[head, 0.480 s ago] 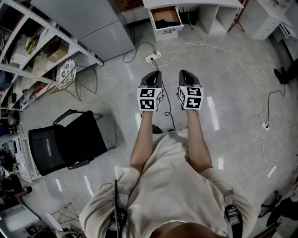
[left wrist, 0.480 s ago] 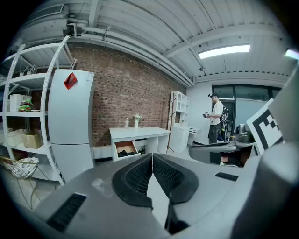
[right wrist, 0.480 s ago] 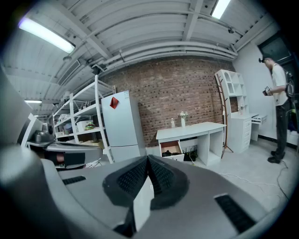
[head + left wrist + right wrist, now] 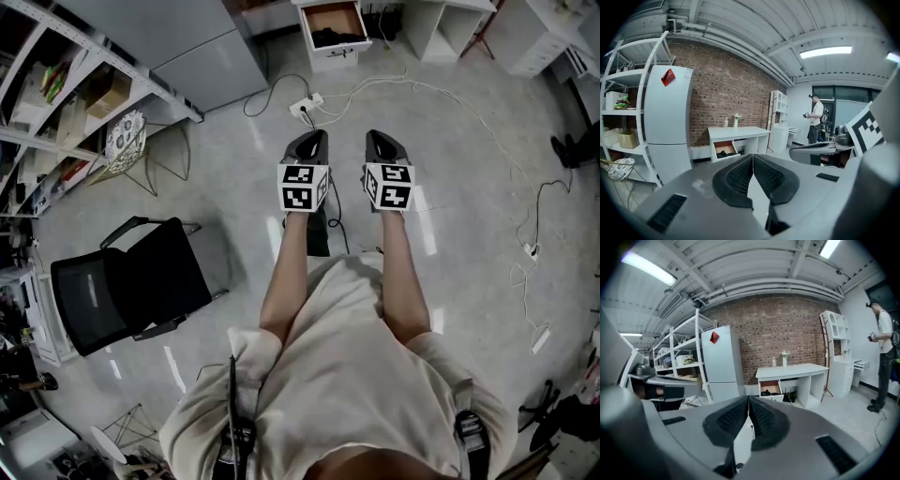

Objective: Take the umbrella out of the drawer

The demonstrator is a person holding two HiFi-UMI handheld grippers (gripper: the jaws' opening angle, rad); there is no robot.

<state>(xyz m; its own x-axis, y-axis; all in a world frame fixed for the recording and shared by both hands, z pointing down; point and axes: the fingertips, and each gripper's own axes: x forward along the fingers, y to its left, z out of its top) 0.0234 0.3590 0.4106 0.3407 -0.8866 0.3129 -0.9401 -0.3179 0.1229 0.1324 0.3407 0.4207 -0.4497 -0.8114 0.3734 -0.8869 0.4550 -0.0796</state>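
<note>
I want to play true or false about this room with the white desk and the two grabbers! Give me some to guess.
1. The left gripper and the right gripper are both shut and empty. True.
2. The brown-lined drawer of the white desk is closed. False: the drawer stands open, with a dark thing inside.
3. The black chair stands on the person's right. False: the black chair is on the left.
4. A white power strip lies on the grey floor between the grippers and the desk. True.
</note>
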